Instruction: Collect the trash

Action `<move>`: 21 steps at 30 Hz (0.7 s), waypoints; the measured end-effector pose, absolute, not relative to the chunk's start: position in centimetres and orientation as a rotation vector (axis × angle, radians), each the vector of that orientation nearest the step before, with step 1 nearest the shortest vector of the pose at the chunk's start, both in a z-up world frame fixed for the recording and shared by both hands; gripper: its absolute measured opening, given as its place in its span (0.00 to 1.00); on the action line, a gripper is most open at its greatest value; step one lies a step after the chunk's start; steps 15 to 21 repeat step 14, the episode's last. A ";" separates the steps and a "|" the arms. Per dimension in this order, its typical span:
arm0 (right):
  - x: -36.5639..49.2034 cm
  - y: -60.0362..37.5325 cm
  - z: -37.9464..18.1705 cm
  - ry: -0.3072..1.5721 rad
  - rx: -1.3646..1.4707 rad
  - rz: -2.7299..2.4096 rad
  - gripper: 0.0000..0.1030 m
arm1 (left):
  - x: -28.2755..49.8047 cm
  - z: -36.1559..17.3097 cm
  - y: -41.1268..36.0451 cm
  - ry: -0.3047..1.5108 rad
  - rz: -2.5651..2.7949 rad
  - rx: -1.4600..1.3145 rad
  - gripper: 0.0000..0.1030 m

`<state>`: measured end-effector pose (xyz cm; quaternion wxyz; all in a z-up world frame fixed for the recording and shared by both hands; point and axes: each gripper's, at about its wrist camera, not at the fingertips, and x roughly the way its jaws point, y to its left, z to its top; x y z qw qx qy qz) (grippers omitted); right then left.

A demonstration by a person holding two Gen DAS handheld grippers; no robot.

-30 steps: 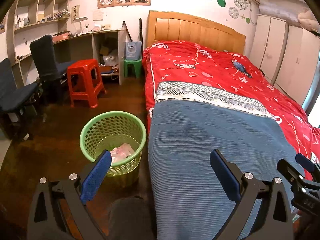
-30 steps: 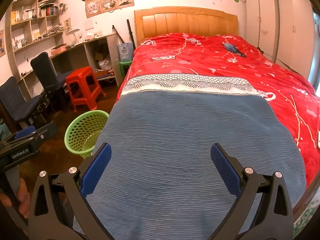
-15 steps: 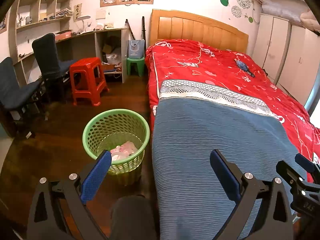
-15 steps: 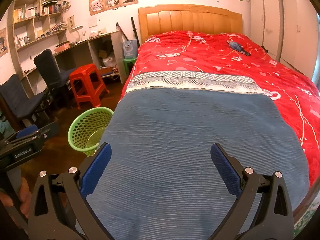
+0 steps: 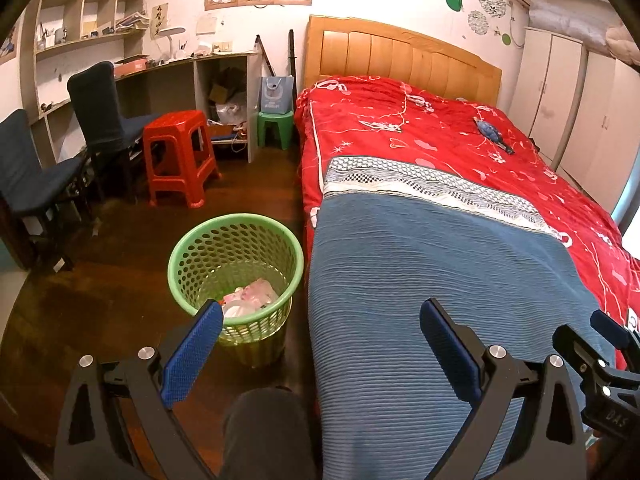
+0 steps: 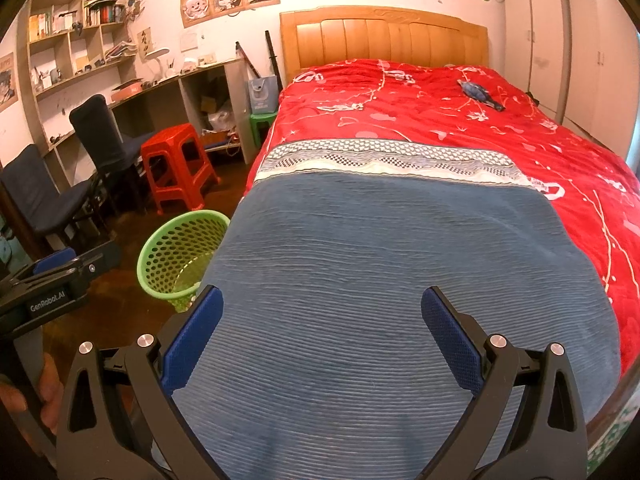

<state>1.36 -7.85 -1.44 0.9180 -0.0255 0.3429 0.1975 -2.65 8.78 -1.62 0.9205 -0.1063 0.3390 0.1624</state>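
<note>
Green mesh basket (image 5: 236,268) is standing on the floor just beside the bed's (image 5: 440,248) left edge, holding crumpled pale trash (image 5: 250,298). Your left tongs (image 5: 320,344) and right tongs (image 6: 322,334) are both hanging spread and gripping nothing, over the blue blanket (image 6: 380,280).

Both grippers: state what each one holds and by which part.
Nothing is held. The left gripper and the right gripper both have their jaws spread wide with only the blue blanket and floor behind them.
</note>
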 end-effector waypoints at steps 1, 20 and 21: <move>1.4 -7.9 -1.4 0.705 -0.053 0.406 0.95 | -2.7 -1.6 8.7 0.694 0.337 -0.215 0.93; 1.3 -7.9 -1.8 0.707 -0.050 0.404 0.95 | -2.6 -2.0 8.8 0.703 0.336 -0.227 0.93; 1.3 -7.9 -1.8 0.707 -0.050 0.404 0.95 | -2.6 -2.0 8.8 0.703 0.336 -0.227 0.93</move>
